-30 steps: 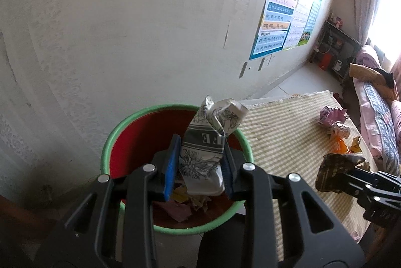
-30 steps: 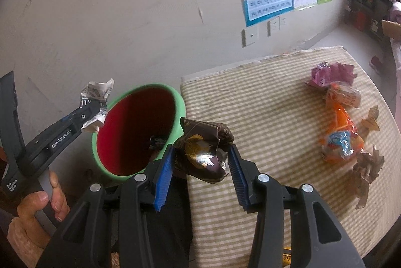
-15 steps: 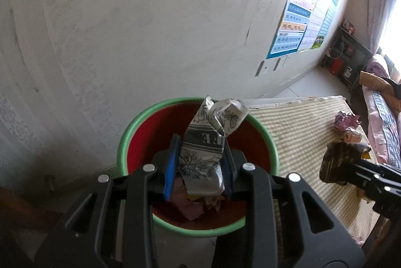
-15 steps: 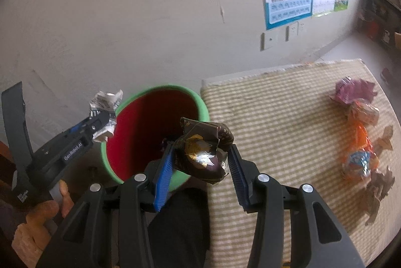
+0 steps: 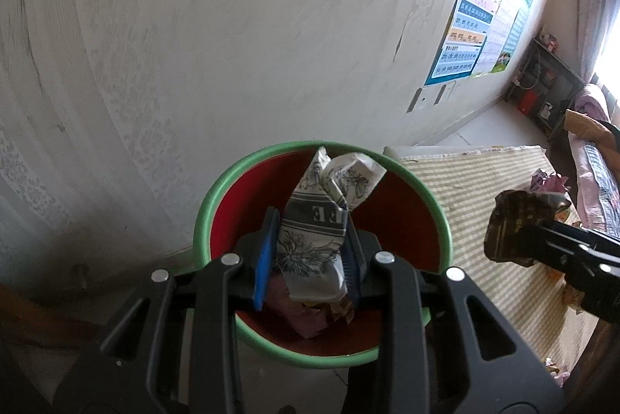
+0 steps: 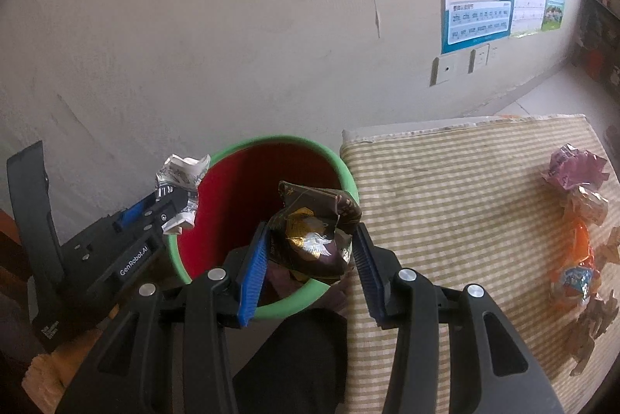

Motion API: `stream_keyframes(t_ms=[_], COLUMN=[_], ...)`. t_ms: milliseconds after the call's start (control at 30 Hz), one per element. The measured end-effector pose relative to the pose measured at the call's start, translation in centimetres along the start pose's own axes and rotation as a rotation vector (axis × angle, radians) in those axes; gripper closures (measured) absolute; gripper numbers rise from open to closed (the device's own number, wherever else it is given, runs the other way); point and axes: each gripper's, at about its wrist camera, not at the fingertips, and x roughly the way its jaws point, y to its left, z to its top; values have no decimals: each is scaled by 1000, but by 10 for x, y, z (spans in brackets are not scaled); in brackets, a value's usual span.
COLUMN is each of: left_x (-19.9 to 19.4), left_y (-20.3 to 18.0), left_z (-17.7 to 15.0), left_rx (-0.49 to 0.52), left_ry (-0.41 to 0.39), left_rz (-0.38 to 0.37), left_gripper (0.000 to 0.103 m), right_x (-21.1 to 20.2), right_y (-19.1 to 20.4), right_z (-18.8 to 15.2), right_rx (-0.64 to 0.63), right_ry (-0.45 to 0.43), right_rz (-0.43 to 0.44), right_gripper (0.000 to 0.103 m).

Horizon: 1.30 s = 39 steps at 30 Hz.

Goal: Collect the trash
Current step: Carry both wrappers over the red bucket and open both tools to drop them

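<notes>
Over bin [image 5: 248, 177], paper wrapper [image 5: 314, 235] between left claw [image 5: 308, 259] pads

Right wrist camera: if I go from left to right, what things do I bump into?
left gripper holding the crumpled white wrapper → red bin → brown wrapper in the right gripper → checked tablecloth → orange wrapper

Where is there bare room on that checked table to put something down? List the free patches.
The checked tablecloth is bare from its edge beside the green-rimmed bin across to the wrapper cluster, and along the wall-side edge. It is crowded at the far side: the pink wrapper, the orange packet and brown scraps lie packed together.
</notes>
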Motion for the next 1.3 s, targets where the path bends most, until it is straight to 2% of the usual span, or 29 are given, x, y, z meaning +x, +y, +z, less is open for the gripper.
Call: stream_keyframes(t_ms=[300,667,700,767,800,833,867,1000,1100,1200,1300], left_x=[14,22,23,22,20,19,17,13,5,-1,-4], left_y=[5,3,4,6,8,8,9,8,0,-17,-42], left_z=[0,1,1,1,2,2,2,3,3,-2,-9], left_rx=[-6,-9,-13,-27,-35,-38,-40,-40,-32,8,55], left_ry=[28,49,50,48,39,32,25,26,25,28,45], left_rz=[9,11,18,21,26,29,34,37,13,-23,-71], left_gripper=[73,73,71,56,47,43,42,40,40,40,40], right_x=[24,29,29,27,27,26,25,17,4,-16,-45], right_y=[5,13,13,13,14,14,13,10,4,-18,-61], right_z=[5,10,12,13,14,14,14,13,9,-5,-31], right_rx=[28,22,27,35,35,36,40,60,55,51,92], right_ry=[57,49,44,35,32,28,22,9,-2,-15,-11], right_rz=[51,59,65,79,78,80,82,92,79,33,-30], right_gripper=[60,58,58,58,55,51,47,47,47,47,47])
